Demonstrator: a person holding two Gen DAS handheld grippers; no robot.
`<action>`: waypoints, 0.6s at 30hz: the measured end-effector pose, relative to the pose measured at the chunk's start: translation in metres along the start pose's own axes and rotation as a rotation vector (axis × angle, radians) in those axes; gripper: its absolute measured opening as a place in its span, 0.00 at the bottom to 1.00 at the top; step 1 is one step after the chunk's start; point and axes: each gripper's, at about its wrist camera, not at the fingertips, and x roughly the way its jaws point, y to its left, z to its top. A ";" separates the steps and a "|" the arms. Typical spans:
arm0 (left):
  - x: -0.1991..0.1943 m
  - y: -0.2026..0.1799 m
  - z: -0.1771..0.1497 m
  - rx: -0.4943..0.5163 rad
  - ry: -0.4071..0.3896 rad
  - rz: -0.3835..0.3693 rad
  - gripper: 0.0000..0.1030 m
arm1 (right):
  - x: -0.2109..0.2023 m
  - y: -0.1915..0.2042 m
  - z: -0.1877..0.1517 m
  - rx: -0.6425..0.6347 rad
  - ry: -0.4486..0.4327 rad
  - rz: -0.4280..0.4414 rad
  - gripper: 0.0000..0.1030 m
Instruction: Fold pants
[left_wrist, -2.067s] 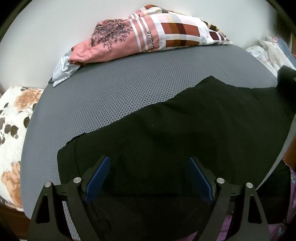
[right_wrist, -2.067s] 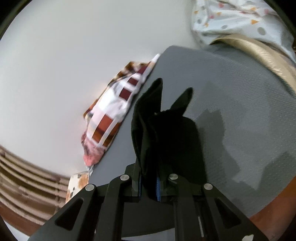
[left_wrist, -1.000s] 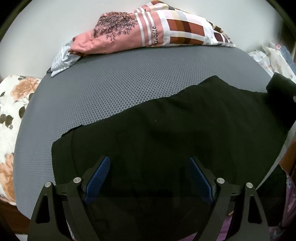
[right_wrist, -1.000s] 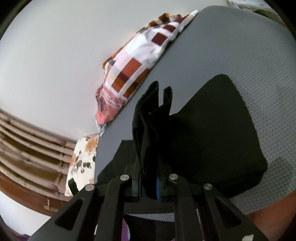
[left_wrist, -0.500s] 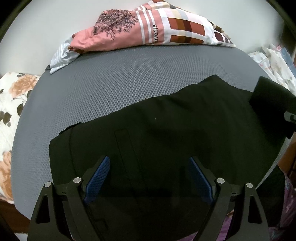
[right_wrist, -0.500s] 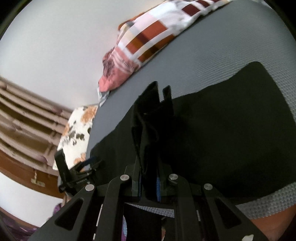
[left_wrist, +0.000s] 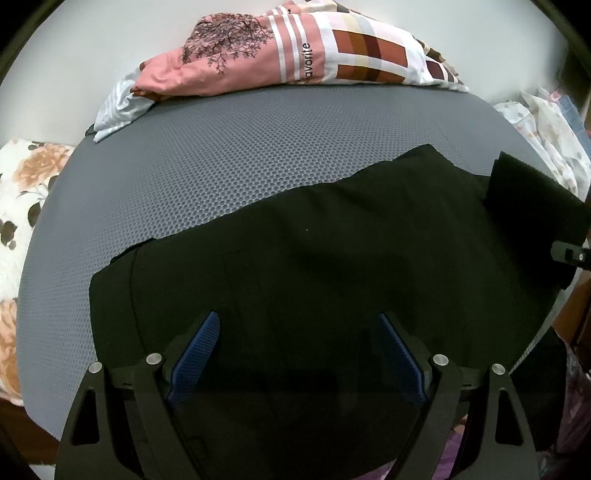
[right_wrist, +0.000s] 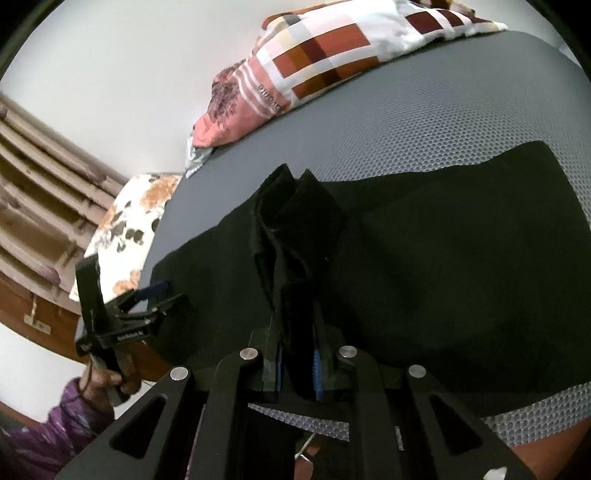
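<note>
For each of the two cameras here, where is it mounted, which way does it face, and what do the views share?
Left wrist: on the left gripper, jaws open, low over the black pants, facing the pink pillow.
Right wrist: on the right gripper, clamped on a raised bunch of pants, facing left across the grey mattress; the person's hand shows.
Shared: pants, mattress, pillow, floral cushion; each view shows the other gripper.

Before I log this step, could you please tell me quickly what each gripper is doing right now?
Left gripper: open, holding nothing, above the black pants.
Right gripper: closed on a bunched end of the pants.
</note>
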 end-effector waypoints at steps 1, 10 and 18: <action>0.001 -0.001 0.000 0.001 0.002 -0.001 0.84 | 0.002 0.002 -0.001 -0.014 0.005 -0.008 0.14; 0.002 -0.001 0.000 0.007 0.009 -0.002 0.84 | 0.017 0.015 -0.011 -0.080 0.054 0.004 0.43; 0.003 0.000 0.000 0.009 0.010 -0.005 0.84 | 0.006 0.005 -0.017 -0.016 0.074 0.259 0.51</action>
